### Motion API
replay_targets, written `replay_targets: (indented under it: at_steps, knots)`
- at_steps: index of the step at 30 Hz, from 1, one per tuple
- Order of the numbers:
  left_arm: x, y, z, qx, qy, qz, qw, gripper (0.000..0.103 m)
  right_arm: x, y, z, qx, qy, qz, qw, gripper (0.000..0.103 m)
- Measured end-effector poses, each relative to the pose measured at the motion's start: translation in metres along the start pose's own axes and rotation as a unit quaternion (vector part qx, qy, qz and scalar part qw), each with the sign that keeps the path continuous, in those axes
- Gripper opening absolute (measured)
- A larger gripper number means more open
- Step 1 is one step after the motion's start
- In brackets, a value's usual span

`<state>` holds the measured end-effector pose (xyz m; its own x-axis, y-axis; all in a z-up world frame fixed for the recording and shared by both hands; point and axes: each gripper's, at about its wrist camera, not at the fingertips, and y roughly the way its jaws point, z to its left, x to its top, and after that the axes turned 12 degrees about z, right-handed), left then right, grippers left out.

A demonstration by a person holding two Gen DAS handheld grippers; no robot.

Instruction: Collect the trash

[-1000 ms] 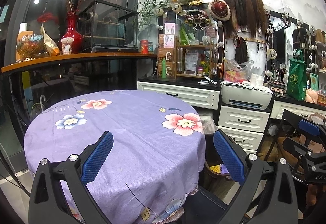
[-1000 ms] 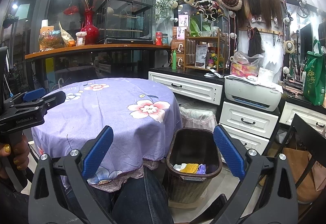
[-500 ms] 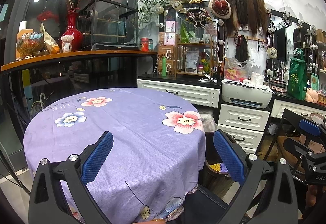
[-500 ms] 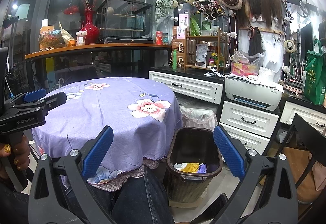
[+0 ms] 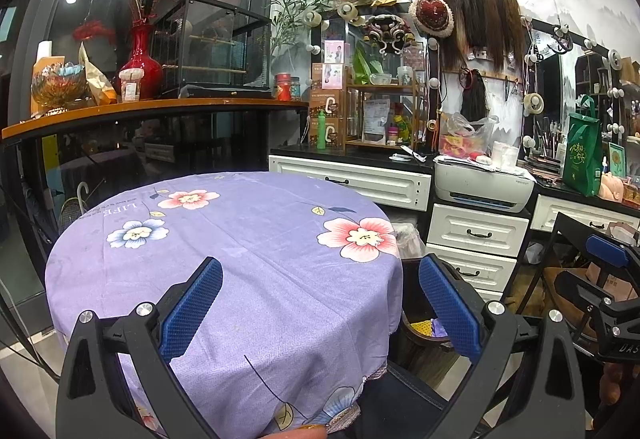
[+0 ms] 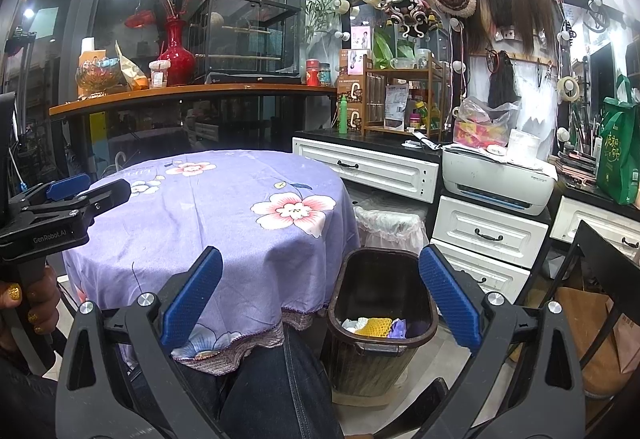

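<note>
Left wrist view: the left gripper (image 5: 320, 303) hangs spread wide and empty over the round table's purple flowered cloth (image 5: 240, 239).

Right wrist view: the right gripper (image 6: 320, 299) is likewise released, empty. Crumpled trash (image 6: 378, 326) lies inside the dark brown plastic bin (image 6: 376, 359) just beside the table.

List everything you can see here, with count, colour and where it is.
round table: one, purple floral cloth, centre
trash bin: one, dark brown, right of table, holds scraps
lined bin: one, clear bag, behind trash bin
printer: one, white, on drawers
drawer units: white, back wall
vase: one, red, wooden shelf
green bag: one, right counter
left hand-held gripper: one, black with blue pads, open
right hand-held gripper: one, same, open
</note>
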<state>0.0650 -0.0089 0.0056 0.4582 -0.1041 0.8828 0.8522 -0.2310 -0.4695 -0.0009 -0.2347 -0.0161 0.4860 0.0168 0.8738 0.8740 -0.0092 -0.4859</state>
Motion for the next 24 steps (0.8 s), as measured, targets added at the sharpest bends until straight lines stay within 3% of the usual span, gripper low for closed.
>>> replay_targets:
  at_steps: [24]
  knots:
    - [0.0000, -0.0001, 0.0008, 0.000, 0.002, -0.004, 1.0000, 0.098, -0.0008, 0.0006, 0.0003, 0.001, -0.001, 0.002, 1.000, 0.097]
